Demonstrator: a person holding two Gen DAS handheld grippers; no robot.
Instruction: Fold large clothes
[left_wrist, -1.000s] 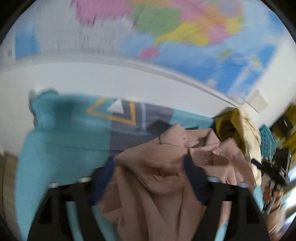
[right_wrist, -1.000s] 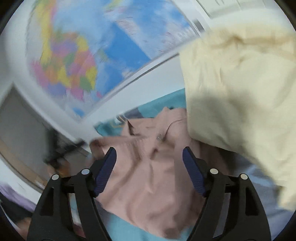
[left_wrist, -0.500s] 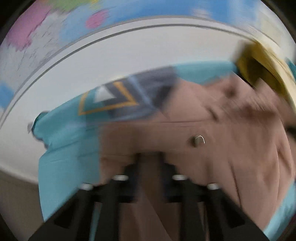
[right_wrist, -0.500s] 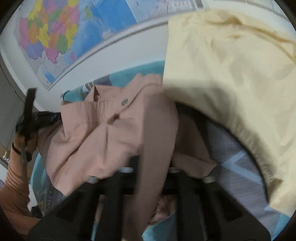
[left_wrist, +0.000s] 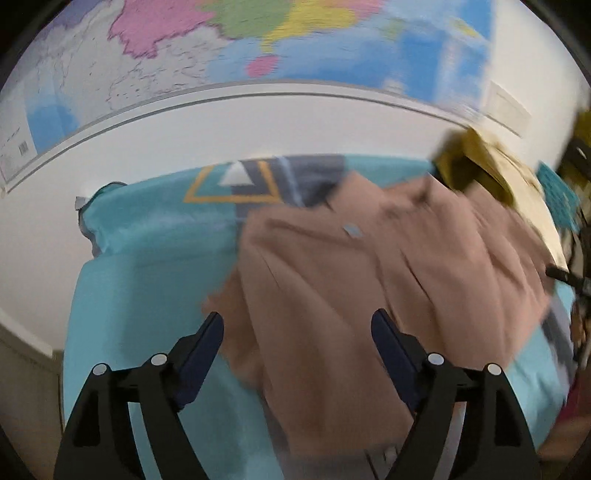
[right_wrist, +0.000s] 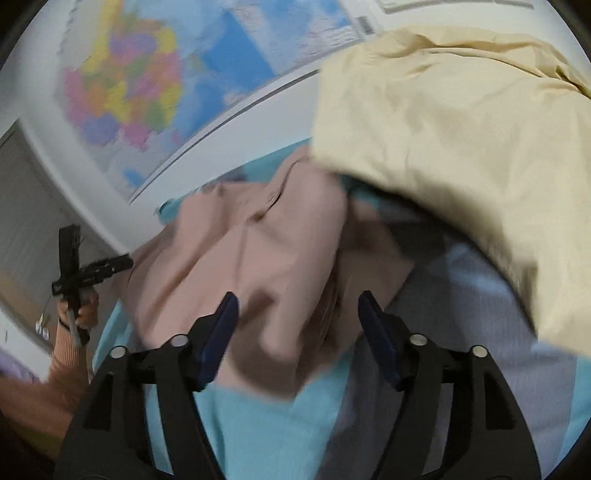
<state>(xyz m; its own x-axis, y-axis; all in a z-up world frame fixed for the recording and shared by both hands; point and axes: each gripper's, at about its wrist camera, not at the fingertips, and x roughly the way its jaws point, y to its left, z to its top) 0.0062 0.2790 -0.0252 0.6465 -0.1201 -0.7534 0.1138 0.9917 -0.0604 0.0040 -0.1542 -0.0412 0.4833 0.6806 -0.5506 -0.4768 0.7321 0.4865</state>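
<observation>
Left wrist view first: left hand-held gripper (left_wrist: 297, 338) with jaws opening, blue pads spread wide, brown fabric lying between and beyond them but not pinched. Just ahead of the fingers, brown shirt (left_wrist: 369, 288) in a rumpled heap, a snap or button visible near its far side, no clean fold line anywhere. Under and to the left of the pads, teal bedspread (left_wrist: 147, 266) with a grey panel and a yellow-edged triangle further out. Beyond the shirt on the right, a mustard and cream garment (left_wrist: 491, 173), blurred. Farther still, white wall and coloured map (left_wrist: 258, 44). Right wrist view: right hand-held gripper (right_wrist: 297, 314) likewise opening, a loose lobe of the same brown shirt (right_wrist: 258, 258) between its pads, untouched by either. Judged from this: shirt released and bunched on the bed, folding barely begun; spreading flat, smoothing and all folds left to do. Seen only from the right wrist: cream sheet-like cloth (right_wrist: 443, 140) looming large to the right and above the pads, overlapping the shirt's far edge, plus the other hand (right_wrist: 86, 310) in an orange sleeve off to the left. Seen only from the left wrist: the shirt's full outline and the free stretch of bed to its left.
</observation>
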